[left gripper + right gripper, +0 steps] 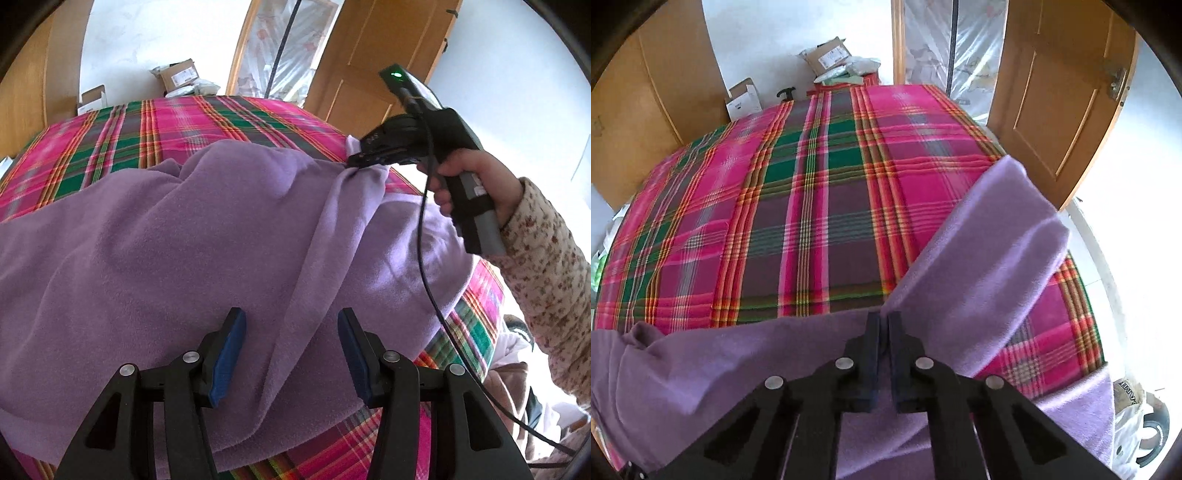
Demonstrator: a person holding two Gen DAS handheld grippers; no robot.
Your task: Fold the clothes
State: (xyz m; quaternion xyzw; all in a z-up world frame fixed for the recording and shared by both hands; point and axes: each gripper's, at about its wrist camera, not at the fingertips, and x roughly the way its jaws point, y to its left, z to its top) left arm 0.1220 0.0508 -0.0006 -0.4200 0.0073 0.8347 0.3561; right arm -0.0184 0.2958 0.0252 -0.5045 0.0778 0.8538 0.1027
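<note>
Boxes (827,55) behind bed (812,206) — door (1056,96) rt.

The left gripper (291,354) points downward with its jaws standing wide apart, the blue pads (227,358) pressing on nothing. The right gripper (884,354) has its jaws pinched tight together on a fold of purple cloth (979,266). A hand (461,177) wraps the right gripper's handle, its floral sleeve (546,251) trailing back from the wrist.

My lilac fleece (184,240) ran off the frame's left edge, and it hid the plaid bed (812,206) beneath. Labels on the cardboard boxes (827,55) beyond the bed were too small to read.
</note>
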